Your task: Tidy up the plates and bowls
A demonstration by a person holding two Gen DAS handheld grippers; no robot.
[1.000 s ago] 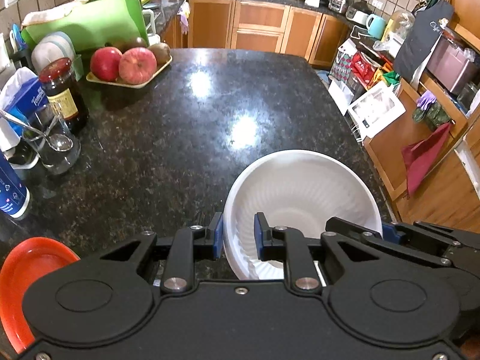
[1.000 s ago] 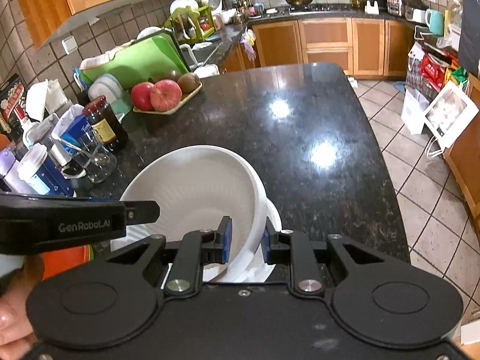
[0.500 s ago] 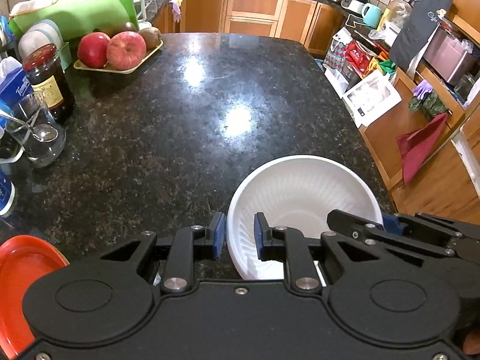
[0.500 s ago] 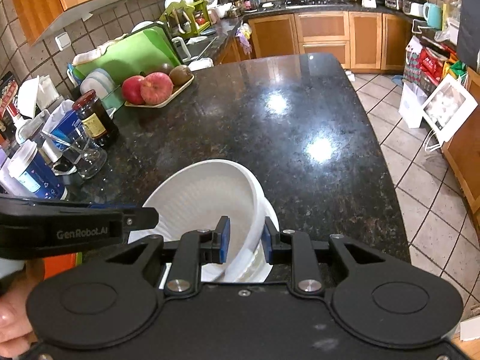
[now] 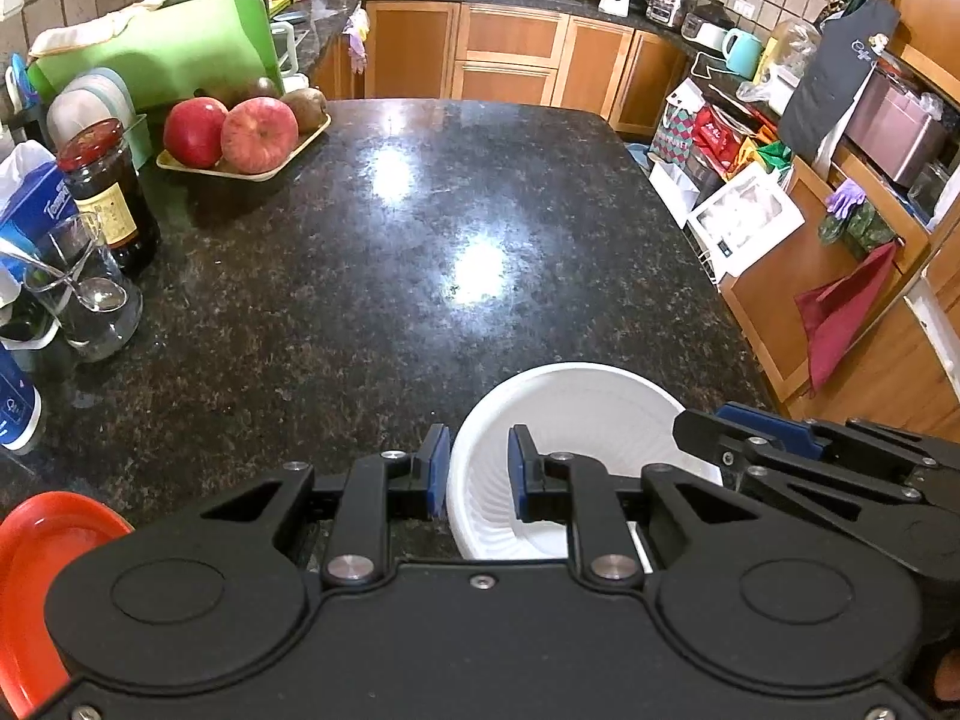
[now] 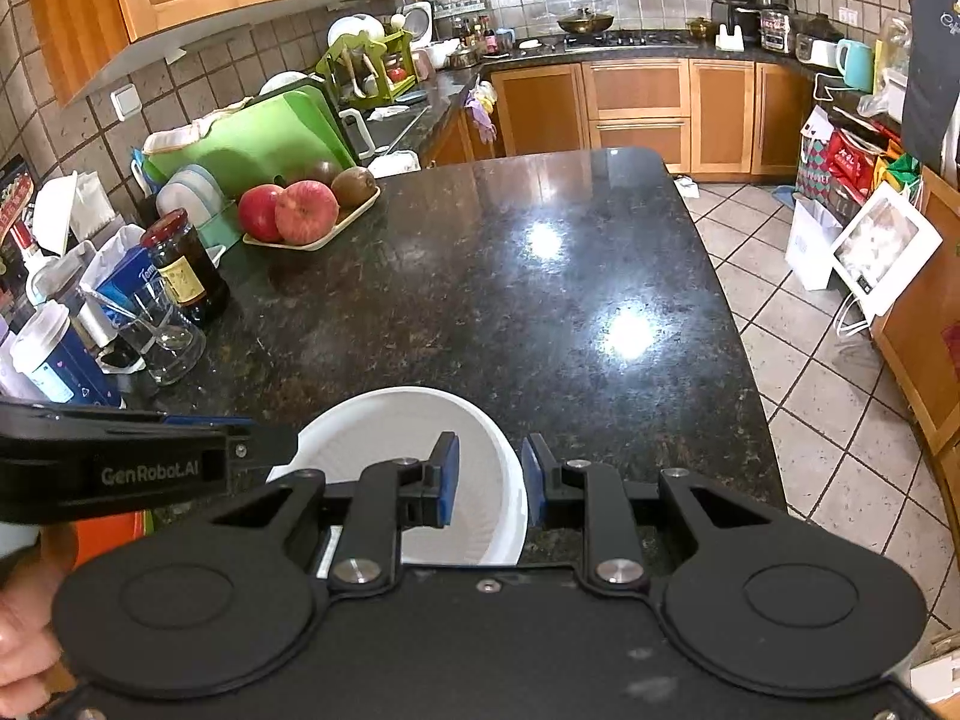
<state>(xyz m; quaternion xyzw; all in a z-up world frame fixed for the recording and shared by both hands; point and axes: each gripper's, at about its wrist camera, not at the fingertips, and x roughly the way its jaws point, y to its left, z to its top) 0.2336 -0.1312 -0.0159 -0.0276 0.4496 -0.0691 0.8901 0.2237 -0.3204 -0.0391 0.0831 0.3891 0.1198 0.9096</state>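
Note:
A white ribbed bowl point(image 5: 576, 408) sits low on the dark granite counter point(image 5: 390, 300), close to its near right corner. My left gripper point(image 5: 478, 468) is shut on the bowl's left rim, one pad inside and one outside. In the right wrist view, my right gripper point(image 6: 489, 474) is shut on the right wall of the same white bowl point(image 6: 390, 438). Each gripper shows in the other's view: the right gripper point(image 5: 720, 426) at the bowl's right rim, the left gripper point(image 6: 264, 444) at its left. A red plate point(image 5: 36, 570) lies at the near left, partly hidden by my left gripper.
A tray of apples point(image 5: 240, 138), a dark jar point(image 5: 108, 198), a glass with a spoon point(image 5: 90, 312) and a green cutting board point(image 5: 162, 54) line the counter's left side. The right edge drops to a tiled floor point(image 6: 840, 420). A hand point(image 6: 24, 648) shows at lower left.
The white bowl was tilted up over a second white rim; it has come down level, and only one rim shows. Both grippers stay on its rim.

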